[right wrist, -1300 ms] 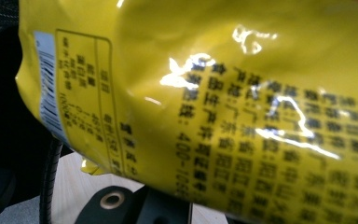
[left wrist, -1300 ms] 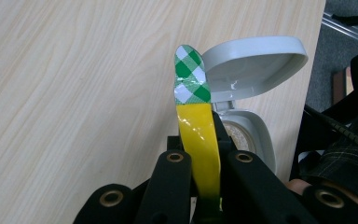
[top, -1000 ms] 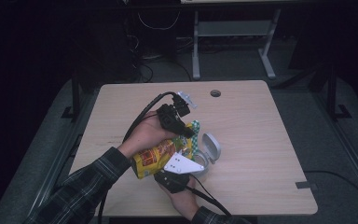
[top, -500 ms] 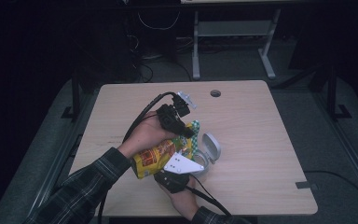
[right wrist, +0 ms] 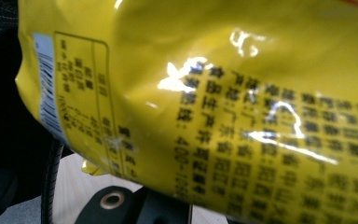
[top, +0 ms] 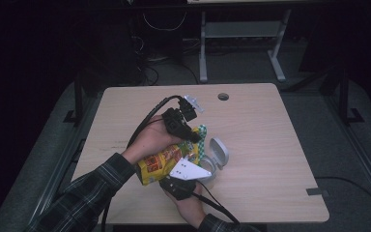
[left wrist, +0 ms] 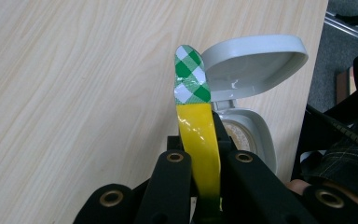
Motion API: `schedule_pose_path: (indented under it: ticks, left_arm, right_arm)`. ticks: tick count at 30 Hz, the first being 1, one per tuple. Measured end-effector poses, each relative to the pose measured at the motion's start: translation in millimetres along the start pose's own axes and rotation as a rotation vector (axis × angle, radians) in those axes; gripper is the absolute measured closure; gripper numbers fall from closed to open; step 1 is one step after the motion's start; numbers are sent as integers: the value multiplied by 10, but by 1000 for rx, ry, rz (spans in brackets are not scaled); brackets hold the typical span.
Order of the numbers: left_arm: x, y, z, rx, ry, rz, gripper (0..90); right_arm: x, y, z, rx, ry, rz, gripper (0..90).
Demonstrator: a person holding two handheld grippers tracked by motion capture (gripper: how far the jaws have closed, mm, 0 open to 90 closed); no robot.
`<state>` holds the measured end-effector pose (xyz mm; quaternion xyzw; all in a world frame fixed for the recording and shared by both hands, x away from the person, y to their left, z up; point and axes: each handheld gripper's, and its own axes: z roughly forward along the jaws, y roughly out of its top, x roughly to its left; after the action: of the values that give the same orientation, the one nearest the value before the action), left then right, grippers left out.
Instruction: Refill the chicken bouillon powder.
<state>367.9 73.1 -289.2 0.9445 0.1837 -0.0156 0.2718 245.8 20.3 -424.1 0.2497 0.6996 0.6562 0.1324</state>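
A yellow snack bag [top: 160,163] with a green-and-white chequered top strip [left wrist: 190,77] hangs tilted over the wooden table [top: 265,125]. My left gripper [top: 193,136] comes down from above and is shut on the bag's flat top edge [left wrist: 200,140], its black jaws pressed on both sides. My right gripper [top: 178,182], under its grey plate, sits at the bag's lower end. In the right gripper view the printed back of the bag [right wrist: 223,93] lies right over the jaws, hiding their tips. A grey container [top: 211,166] stands beside the bag with its hinged lid [left wrist: 256,60] open.
A round cable hole [top: 223,96] is near the table's far edge. Black cables trail from both grippers over the near left part. A metal stand [top: 241,34] and loose wires are on the dark floor behind the table.
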Motion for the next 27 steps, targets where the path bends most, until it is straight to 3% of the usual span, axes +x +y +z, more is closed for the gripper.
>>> schedule_pose_path:
  ticks: [27]
  left_arm:
    - [18, 10, -45, -4, 15, -4, 898]
  right_arm:
    - [-20, 37, 27, -4, 11, 1, 897]
